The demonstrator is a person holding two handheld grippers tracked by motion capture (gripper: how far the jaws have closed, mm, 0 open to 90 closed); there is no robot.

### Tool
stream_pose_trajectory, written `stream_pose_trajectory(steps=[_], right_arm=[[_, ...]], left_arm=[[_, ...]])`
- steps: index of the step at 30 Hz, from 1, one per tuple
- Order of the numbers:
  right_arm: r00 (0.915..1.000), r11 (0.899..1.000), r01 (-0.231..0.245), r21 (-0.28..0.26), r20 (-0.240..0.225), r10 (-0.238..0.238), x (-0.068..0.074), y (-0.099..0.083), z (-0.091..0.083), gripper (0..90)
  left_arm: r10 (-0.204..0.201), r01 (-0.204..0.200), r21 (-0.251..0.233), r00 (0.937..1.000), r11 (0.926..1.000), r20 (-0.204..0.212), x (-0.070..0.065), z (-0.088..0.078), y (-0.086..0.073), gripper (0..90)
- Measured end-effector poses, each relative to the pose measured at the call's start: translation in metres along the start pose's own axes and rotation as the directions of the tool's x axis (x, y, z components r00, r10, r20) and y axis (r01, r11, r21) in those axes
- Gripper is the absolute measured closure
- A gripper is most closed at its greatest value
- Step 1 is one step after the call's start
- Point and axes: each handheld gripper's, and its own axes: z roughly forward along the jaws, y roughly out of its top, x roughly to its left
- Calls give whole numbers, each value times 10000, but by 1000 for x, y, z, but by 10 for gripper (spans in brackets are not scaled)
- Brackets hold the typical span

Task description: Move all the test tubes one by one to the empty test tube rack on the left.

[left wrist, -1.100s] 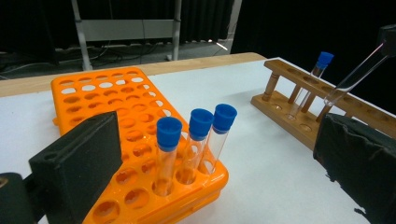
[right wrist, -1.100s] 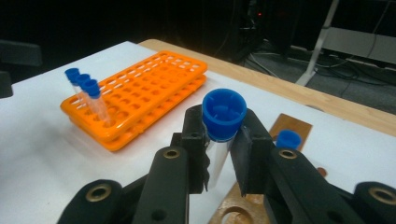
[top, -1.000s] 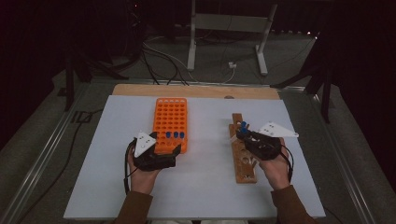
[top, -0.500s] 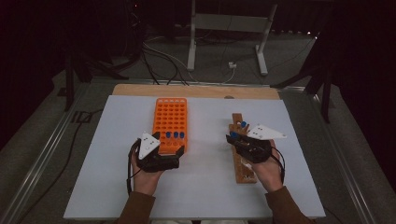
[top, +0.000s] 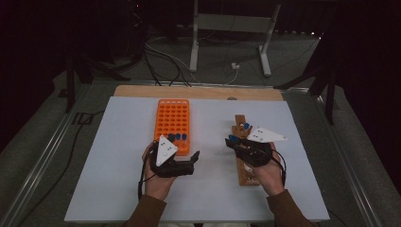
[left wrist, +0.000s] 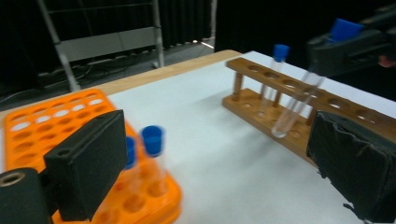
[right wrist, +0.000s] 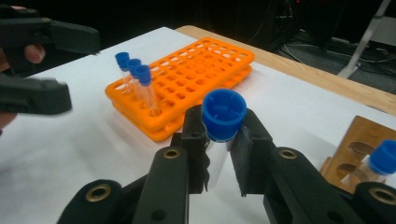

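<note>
The right gripper (right wrist: 223, 140) clamps its jaws on a blue-capped test tube (right wrist: 223, 116), held tilted above the wooden rack (top: 246, 156), to the right of the orange rack (top: 172, 124) on the tabletop (top: 118, 179). The left gripper (top: 189, 161) sits just beside the orange rack's near end; its jaws stand wide, have just been closing slightly, and hold nothing. Three capped tubes (right wrist: 135, 70) stand in the orange rack.

Orange rack (left wrist: 70, 140): blurred, near end cut off by the frame bottom. Held tube (right wrist: 223, 122): lower length hidden behind right gripper (right wrist: 223, 140) pads. Wooden rack (right wrist: 362, 144): cut off at right edge, hole count unclear, perhaps two showing.
</note>
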Motion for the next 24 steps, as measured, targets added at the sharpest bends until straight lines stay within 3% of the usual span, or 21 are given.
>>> stream_pose_trajectory(steps=[10,16,24], right_arm=[[9993,9999,87,147,-373,-82,10,2,4,766],[9983,9997,136,179,-567,-126,15,2,6,766],[9968,9997,140,188,-787,-125,19,3,8,766]], left_arm=[[396,-415,358,9978,9985,528,-24,25,2,89],[581,-604,376,9965,9975,604,-34,35,0,177],[1046,-1078,287,9899,9938,958,-46,44,-2,487]])
